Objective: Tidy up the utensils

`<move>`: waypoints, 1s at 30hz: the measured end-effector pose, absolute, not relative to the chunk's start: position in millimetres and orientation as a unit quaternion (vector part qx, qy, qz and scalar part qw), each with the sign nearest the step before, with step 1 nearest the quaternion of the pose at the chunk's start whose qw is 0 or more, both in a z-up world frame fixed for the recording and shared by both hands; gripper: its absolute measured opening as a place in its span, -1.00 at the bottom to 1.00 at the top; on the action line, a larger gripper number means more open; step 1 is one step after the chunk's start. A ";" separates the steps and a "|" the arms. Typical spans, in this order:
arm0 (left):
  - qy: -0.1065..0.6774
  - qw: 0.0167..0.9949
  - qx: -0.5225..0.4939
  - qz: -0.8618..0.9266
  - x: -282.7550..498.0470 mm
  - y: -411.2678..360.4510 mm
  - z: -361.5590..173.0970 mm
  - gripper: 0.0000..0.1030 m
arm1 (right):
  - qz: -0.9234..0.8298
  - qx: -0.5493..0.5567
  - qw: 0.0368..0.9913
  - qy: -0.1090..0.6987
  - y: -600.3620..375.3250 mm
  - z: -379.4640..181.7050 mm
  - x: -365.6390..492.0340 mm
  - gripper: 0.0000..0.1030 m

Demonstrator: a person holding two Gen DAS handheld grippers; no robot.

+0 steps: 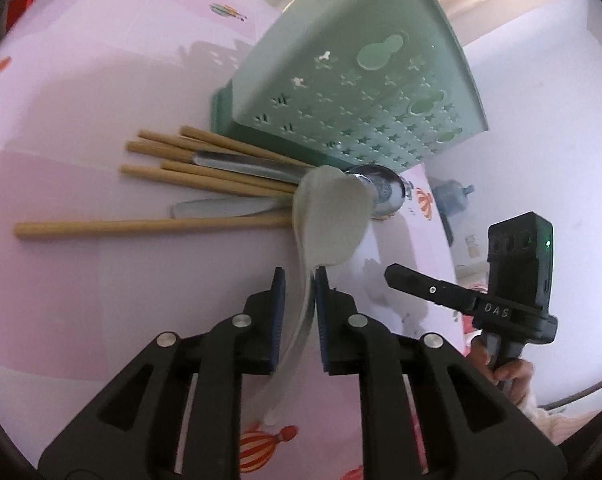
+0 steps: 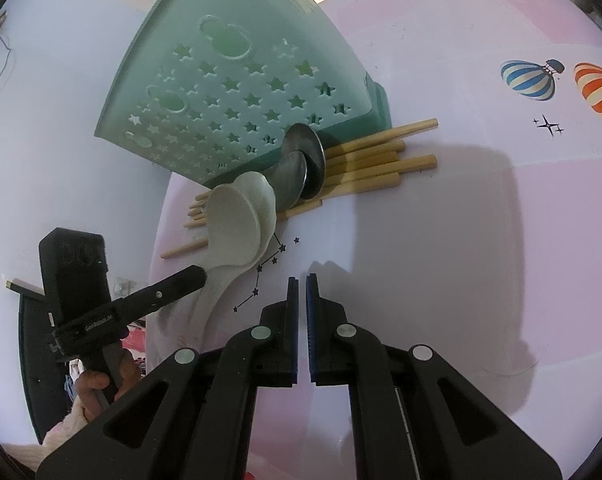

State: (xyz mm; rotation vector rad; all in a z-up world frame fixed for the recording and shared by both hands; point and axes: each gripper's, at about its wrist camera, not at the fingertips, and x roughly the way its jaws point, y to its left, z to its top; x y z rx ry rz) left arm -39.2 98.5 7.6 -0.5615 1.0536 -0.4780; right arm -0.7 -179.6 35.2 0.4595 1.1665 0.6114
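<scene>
My left gripper is shut on the handle of a white ceramic spoon, its bowl pointing away from me above the table. The spoon also shows in the right wrist view, with the left gripper on its handle. Several wooden chopsticks and metal spoons lie in a heap at the foot of a green star-perforated utensil holder. In the right wrist view the metal spoon bowls rest on the chopsticks beside the holder. My right gripper is shut and empty.
The table wears a pink cloth with hot-air balloon prints. Its edge runs close behind the holder and left of the spoon. A water jug stands on the floor beyond the table.
</scene>
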 end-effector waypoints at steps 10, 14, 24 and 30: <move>0.442 0.857 -0.141 -0.226 -35.3 70.7 52.5 -0.51 | 0.284 0.205 0.764 0.541 -178.0 32.7 -1.1 -0.89; 0.447 0.861 -0.031 -0.240 -25.2 32.1 55.2 -0.51 | 0.286 0.202 0.763 0.543 -177.9 31.9 -1.7 -0.89; 0.443 0.844 0.149 -0.262 0.3 -4.1 52.3 -0.47 | 0.283 0.198 0.763 0.547 -179.8 28.5 -1.5 -0.89; 0.457 0.835 0.132 -0.277 -1.3 10.6 52.8 -0.45 | 0.285 0.199 0.762 0.547 -181.7 27.2 -0.9 -0.89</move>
